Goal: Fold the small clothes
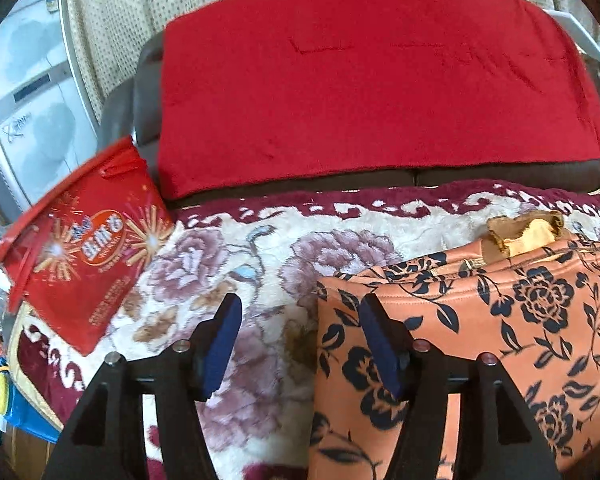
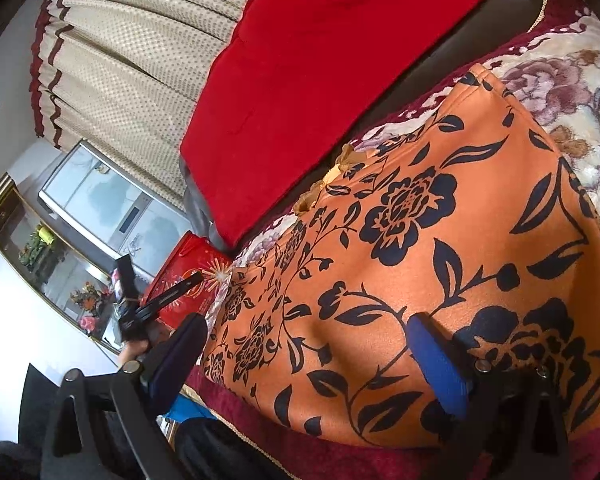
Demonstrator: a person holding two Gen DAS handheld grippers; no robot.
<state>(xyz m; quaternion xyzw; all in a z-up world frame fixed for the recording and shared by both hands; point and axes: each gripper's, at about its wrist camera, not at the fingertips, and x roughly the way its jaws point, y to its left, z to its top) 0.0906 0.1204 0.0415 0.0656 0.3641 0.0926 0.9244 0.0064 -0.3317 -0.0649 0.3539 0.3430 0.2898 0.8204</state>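
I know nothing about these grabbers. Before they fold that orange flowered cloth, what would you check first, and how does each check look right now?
1. Left gripper open and empty: ok, fingers apart, nothing between them.
2. Right gripper open: ok, wide apart over the cloth.
3. Orange flowered cloth lying flat on the floral blanket: ok mostly; the far edge looks bunched.
4. Left gripper lined up with the cloth's edge: ok, one finger sits over it.
5. Red snack bag away from the cloth: ok, it lies apart.
6. Whether the cloth is already folded: cannot tell.
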